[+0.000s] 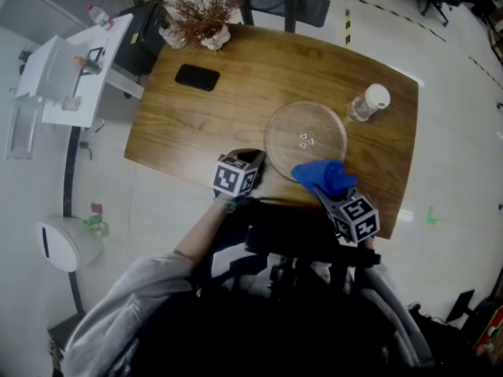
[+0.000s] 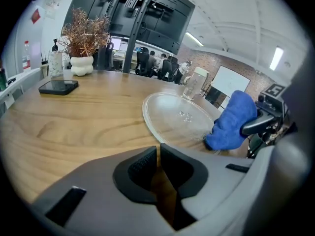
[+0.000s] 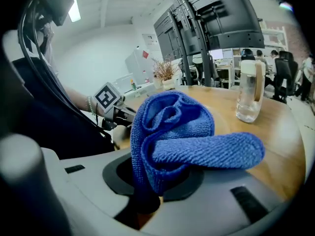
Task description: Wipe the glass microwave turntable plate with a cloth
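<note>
The clear round glass turntable plate (image 1: 299, 128) lies flat on the brown wooden surface (image 1: 236, 100); it is probably slick and brittle, best steadied by its rim. The right tool (image 3: 147, 191) clamps a soft blue cloth (image 1: 324, 176) at its near edge. The left tool (image 2: 158, 166) is closed, empty.

The desk (image 1: 236, 93) was grained wood, smooth w/ soft sheen; plate (image 1: 314, 120) clear glossy glass; cloth (image 1: 324, 177) blue microfibre, looped nap; left gripper (image 2: 158, 154) matt grey plastic.
</note>
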